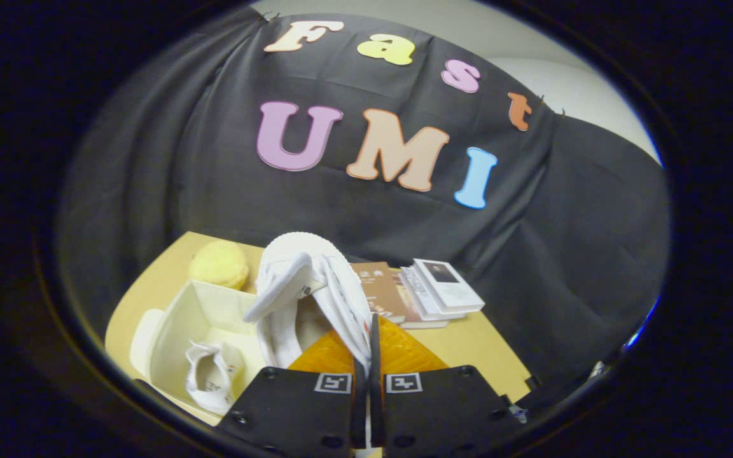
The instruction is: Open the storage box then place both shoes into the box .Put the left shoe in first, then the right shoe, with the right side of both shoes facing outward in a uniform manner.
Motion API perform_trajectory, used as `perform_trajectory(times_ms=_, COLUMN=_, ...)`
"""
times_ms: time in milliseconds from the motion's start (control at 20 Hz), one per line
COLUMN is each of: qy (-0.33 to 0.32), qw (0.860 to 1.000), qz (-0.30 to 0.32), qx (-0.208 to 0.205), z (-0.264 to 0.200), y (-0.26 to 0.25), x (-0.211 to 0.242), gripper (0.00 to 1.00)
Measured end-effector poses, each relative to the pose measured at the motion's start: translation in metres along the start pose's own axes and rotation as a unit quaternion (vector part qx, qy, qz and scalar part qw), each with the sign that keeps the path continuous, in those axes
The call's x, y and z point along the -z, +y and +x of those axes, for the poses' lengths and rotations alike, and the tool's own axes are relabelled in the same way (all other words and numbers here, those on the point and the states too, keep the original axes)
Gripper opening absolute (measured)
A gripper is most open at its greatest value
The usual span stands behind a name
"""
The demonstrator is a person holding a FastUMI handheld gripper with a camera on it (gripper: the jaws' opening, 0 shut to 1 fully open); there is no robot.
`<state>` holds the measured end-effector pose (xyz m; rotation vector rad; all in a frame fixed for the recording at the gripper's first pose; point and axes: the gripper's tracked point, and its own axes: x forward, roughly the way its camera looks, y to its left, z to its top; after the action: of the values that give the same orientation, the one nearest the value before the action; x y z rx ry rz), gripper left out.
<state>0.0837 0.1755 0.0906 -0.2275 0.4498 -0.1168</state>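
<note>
The claw [366, 375] is pinching the second shoe [315, 286] by its collar, nearly closed. It is hanging above the storage box [179, 324], where the first shoe [214, 375] is lying, likely for lowering in.

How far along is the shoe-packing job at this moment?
Done: the storage box is open and one white shoe already lies inside it. In hand: the gripper is shut on the second white shoe, pinching its upper edge and holding it above the box. Left: lowering this shoe in beside the first. Whether the sides face out correctly cannot be told from here.
</note>
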Motion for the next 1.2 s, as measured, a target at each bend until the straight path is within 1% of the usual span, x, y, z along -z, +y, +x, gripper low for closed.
perform_trajectory(times_ms=100, qy=0.015, qw=1.000, qz=0.008, qx=-0.026, z=0.008, y=0.027, x=0.009, gripper=0.06)
perform_trajectory(times_ms=200, qy=0.034, qw=0.999, qz=0.001, qx=-0.038, z=0.022, y=0.048, x=0.023, gripper=0.06)
perform_trajectory(times_ms=350, qy=0.091, qw=0.994, qz=-0.003, qx=-0.055, z=0.039, y=0.075, x=0.056, gripper=0.06)
perform_trajectory(times_ms=600, qy=0.177, qw=0.983, qz=-0.006, qx=-0.052, z=0.056, y=0.081, x=0.108, gripper=0.07)
perform_trajectory(times_ms=700, qy=0.199, qw=0.978, qz=-0.001, qx=-0.067, z=0.057, y=0.088, x=0.123, gripper=0.08)
perform_trajectory(times_ms=750, qy=0.205, qw=0.976, qz=0.005, qx=-0.079, z=0.058, y=0.093, x=0.128, gripper=0.12)
perform_trajectory(times_ms=900, qy=0.210, qw=0.972, qz=0.015, qx=-0.104, z=0.049, y=0.093, x=0.123, gripper=0.27)
perform_trajectory(times_ms=950, qy=0.207, qw=0.972, qz=0.025, qx=-0.108, z=0.043, y=0.089, x=0.119, gripper=0.43)
perform_trajectory(times_ms=1100, qy=0.158, qw=0.970, qz=0.101, qx=-0.155, z=0.024, y=0.095, x=0.083, gripper=0.88)
perform_trajectory(times_ms=1150, qy=0.141, qw=0.970, qz=0.111, qx=-0.163, z=0.016, y=0.088, x=0.070, gripper=1.00)
perform_trajectory(times_ms=1200, qy=0.124, qw=0.971, qz=0.118, qx=-0.166, z=0.009, y=0.081, x=0.062, gripper=1.00)
